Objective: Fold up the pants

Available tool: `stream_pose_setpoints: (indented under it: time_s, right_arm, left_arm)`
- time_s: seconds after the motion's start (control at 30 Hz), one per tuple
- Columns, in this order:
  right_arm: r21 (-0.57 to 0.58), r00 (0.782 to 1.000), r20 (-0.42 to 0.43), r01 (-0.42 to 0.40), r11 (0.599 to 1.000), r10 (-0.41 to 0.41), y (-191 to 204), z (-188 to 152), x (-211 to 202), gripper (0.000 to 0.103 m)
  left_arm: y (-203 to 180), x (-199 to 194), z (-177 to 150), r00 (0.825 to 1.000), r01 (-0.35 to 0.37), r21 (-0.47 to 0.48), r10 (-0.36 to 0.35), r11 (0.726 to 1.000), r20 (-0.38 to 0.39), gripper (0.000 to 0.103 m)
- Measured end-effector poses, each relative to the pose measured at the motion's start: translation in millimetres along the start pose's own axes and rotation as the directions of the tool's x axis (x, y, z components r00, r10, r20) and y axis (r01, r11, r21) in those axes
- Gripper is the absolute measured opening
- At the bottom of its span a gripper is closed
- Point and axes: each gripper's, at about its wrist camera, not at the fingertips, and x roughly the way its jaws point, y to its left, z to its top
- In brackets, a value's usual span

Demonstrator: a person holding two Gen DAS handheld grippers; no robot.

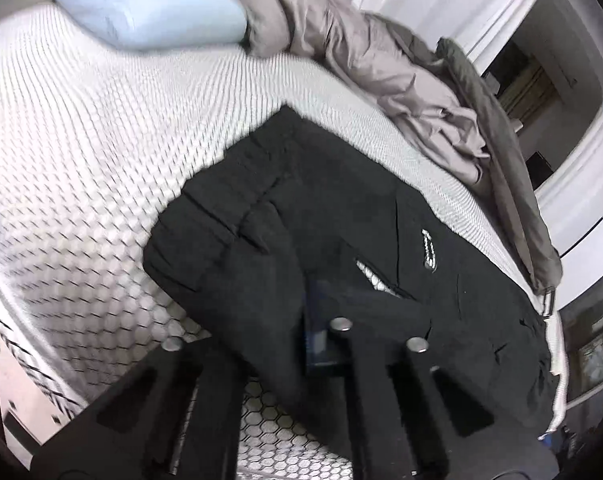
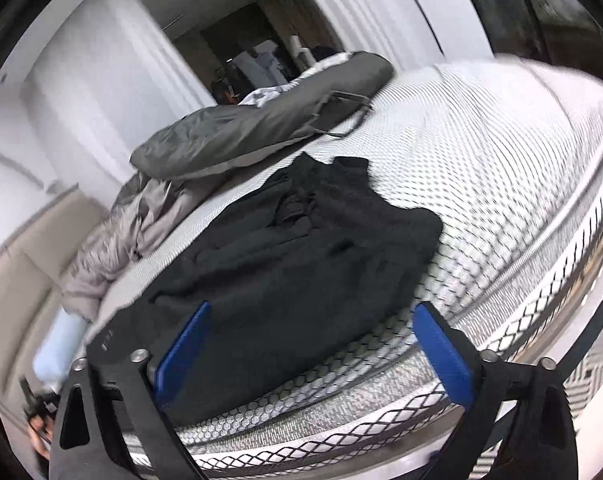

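This is a bedroom in a home. A bed (image 1: 81,140) with a white honeycomb-textured mattress cover fills both views, with a pale blue pillow (image 1: 149,8) at one end and a rumpled grey-beige duvet (image 1: 365,60) pushed along its far side against white walls. Black pants (image 2: 301,240) lie on the mattress, and an open doorway (image 2: 253,44) gives onto a dimmer room with furniture and household clutter.

black pants (image 1: 341,208), white honeycomb mattress (image 1: 81,140), blue pillow (image 1: 149,8)
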Motion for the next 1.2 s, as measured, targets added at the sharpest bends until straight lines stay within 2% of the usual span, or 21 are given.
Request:
stream_pose_setpoints:
  time_s: [0.13,0.2,0.3,0.37,0.43,0.47,0.6,0.67,0.73,0.8,0.83,0.97,1.0,1.07,1.1,1.13,1.2]
  right_arm:
    - [0.184,0.999,-0.035,-0.03,0.982,0.037,-33,7,14,0.078]
    - [0.249,0.997,-0.04,-0.054,0.967,0.066,-44,11,21,0.073]
    - [0.314,0.995,-0.053,-0.06,0.948,0.08,-51,14,35,0.061]
    - [0.312,0.995,-0.067,-0.045,0.949,0.069,-46,18,42,0.046]
    - [0.28,0.998,-0.067,0.007,0.96,0.013,-38,23,43,0.019]
    - [0.261,0.998,-0.062,0.017,0.965,-0.001,-33,25,39,0.014]
    - [0.149,0.999,0.042,0.008,0.989,-0.014,-17,31,-1,0.012]
    - [0.109,0.997,0.06,0.048,0.993,-0.054,-14,30,-14,0.012]
    - [0.14,0.997,-0.022,0.071,0.988,-0.068,-24,25,-3,0.017]
    - [0.244,0.993,-0.117,0.042,0.969,-0.013,-42,19,14,0.021]
    - [0.291,0.991,-0.126,0.003,0.957,0.035,-50,17,18,0.022]
    - [0.334,0.99,-0.099,-0.063,0.941,0.102,-59,14,15,0.035]
    - [0.335,0.989,-0.097,-0.071,0.939,0.11,-58,15,15,0.04]
    - [0.317,0.989,-0.107,-0.061,0.946,0.1,-55,15,17,0.044]
    - [0.293,0.99,-0.119,-0.043,0.955,0.081,-52,16,20,0.044]
    - [0.265,0.991,-0.124,-0.02,0.964,0.055,-46,17,23,0.037]
    - [0.189,0.992,-0.129,0.024,0.982,0.0,-36,18,24,0.013]
  left_arm:
    - [17,-29,-2,0.999,0.009,-0.024,-0.008,1.0,0.048,0.001]
    - [28,-35,-2,0.999,0.012,-0.046,-0.009,0.999,0.048,0.001]
    - [42,-38,-3,1.0,0.007,-0.058,-0.006,0.998,0.024,0.001]
    - [41,-36,-3,1.0,-0.011,-0.036,0.012,0.999,0.023,0.001]
    - [38,-33,-1,0.999,-0.02,-0.028,0.02,0.999,0.028,0.001]
    - [38,-32,0,0.999,-0.021,-0.033,0.021,0.999,0.026,0.001]
    - [38,-31,-2,1.0,-0.021,-0.027,0.021,0.999,0.017,0.001]
    - [38,-26,-5,0.999,-0.046,-0.003,0.046,0.999,-0.01,0.002]
    - [43,-20,-5,0.998,-0.05,-0.014,0.05,0.999,-0.032,0.004]
    - [50,-19,-4,0.999,-0.025,-0.047,0.023,0.999,-0.043,0.006]
    - [53,-20,-4,0.999,-0.013,-0.059,0.01,0.998,-0.043,0.008]
    - [65,-14,-2,0.998,0.011,-0.133,-0.019,0.991,-0.059,0.021]
    - [68,-11,-1,0.998,0.019,-0.157,-0.029,0.987,-0.062,0.021]
    - [72,-7,2,0.998,0.027,-0.192,-0.038,0.981,-0.055,0.021]
    - [72,-6,2,0.998,0.024,-0.193,-0.034,0.981,-0.046,0.017]
    - [72,-7,3,0.999,0.019,-0.188,-0.026,0.982,-0.034,0.009]
    - [71,-13,3,1.0,0.023,-0.177,-0.025,0.984,-0.009,0.003]
